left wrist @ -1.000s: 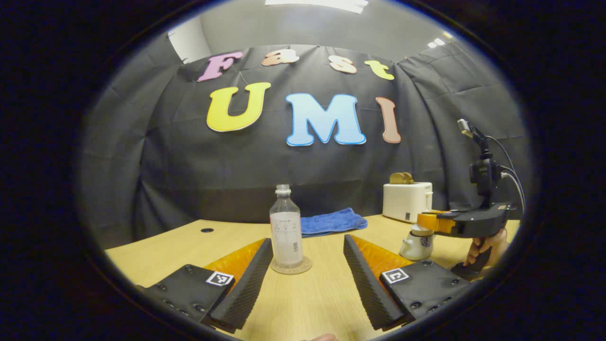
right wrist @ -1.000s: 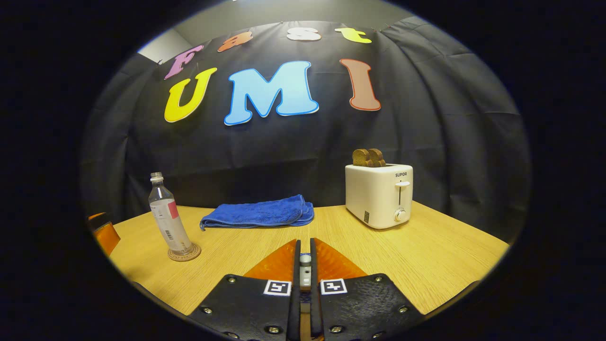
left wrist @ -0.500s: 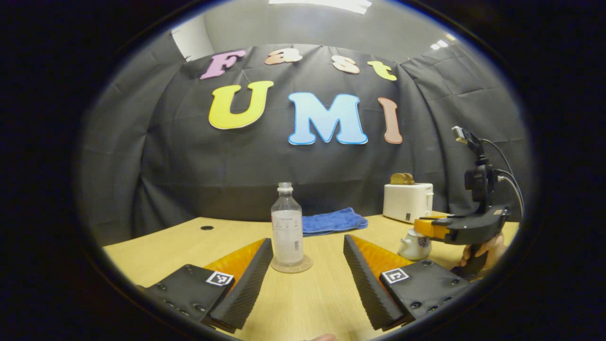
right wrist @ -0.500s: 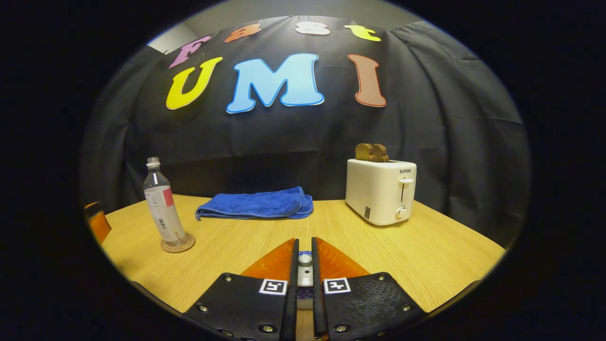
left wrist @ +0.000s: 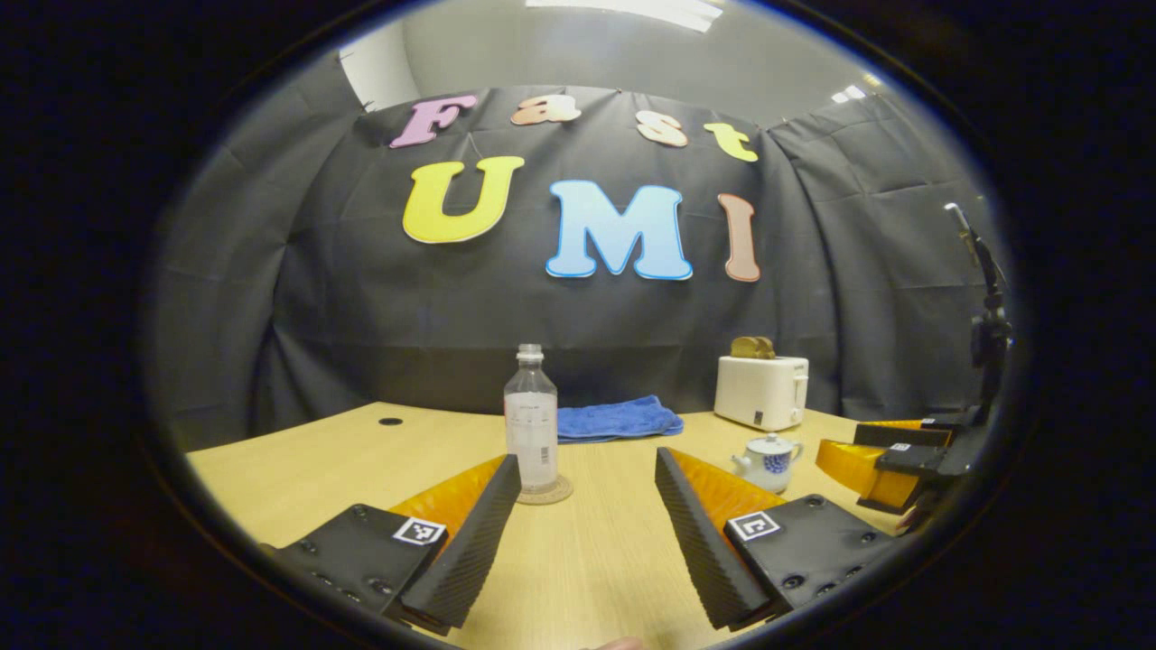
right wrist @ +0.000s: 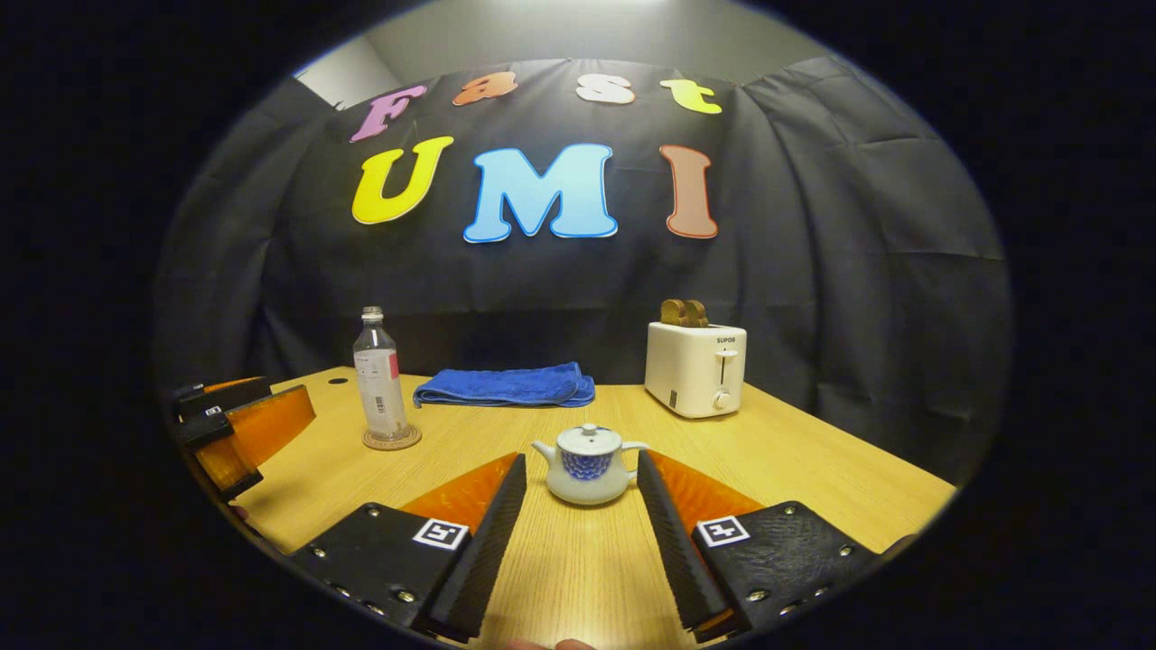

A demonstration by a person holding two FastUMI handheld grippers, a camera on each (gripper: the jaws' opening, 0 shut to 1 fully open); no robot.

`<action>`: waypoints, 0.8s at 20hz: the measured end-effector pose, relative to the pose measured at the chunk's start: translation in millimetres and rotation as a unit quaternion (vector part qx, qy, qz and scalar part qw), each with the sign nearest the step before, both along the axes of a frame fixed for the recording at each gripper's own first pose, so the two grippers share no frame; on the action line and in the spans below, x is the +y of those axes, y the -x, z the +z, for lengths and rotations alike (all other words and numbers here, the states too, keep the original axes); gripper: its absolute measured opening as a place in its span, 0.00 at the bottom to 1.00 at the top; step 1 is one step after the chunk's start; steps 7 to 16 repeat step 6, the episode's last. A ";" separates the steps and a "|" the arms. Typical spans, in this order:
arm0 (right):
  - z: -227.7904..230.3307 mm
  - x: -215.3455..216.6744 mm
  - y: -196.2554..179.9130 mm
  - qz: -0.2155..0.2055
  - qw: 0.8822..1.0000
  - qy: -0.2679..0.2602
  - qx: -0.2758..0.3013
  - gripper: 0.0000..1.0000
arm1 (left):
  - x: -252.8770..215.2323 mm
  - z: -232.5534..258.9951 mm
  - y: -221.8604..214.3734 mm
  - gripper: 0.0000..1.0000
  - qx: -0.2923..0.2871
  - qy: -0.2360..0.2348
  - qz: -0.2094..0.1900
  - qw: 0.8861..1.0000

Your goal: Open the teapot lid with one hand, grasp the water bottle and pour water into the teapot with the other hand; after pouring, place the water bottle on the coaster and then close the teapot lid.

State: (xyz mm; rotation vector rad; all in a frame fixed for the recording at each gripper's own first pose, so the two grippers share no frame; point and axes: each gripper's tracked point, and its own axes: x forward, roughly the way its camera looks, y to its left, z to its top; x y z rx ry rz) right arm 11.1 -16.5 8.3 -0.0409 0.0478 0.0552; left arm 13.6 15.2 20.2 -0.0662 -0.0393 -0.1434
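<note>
A clear water bottle (left wrist: 531, 415) stands upright on a round coaster (left wrist: 545, 492), just beyond my open left gripper (left wrist: 587, 460), which holds nothing. In the right gripper view the bottle (right wrist: 379, 393) and coaster (right wrist: 392, 440) are at the left. The small white teapot with a blue pattern (right wrist: 587, 469) stands on the table with its lid (right wrist: 587, 440) on it. It is just ahead of my open right gripper (right wrist: 580, 460), apart from both fingers. In the left gripper view the teapot (left wrist: 766, 460) is to the right, with the right gripper (left wrist: 871, 456) beside it.
A folded blue towel (right wrist: 506, 385) lies at the back of the wooden table (right wrist: 813, 469). A white toaster (right wrist: 695, 368) with bread in it stands at the back right. The left gripper (right wrist: 253, 429) shows at the left edge of the right gripper view.
My right gripper, shut on the teapot lid's knob before, has opened and drawn back, leaving the lid on the teapot. The left gripper has backed away a little from the bottle.
</note>
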 end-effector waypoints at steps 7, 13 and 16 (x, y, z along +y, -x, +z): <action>-11.5 20.0 9.9 0.020 0.999 -0.028 -0.005 0.82 | -15.5 -22.2 15.8 1.00 0.019 0.002 0.000 1.000; -11.5 20.0 9.9 0.020 0.999 -0.028 -0.005 0.82 | -15.5 -22.2 15.8 1.00 0.019 0.002 0.000 1.000; -11.5 20.0 9.9 0.020 0.999 -0.028 -0.005 0.82 | -15.5 -22.2 15.8 1.00 0.019 0.002 0.000 1.000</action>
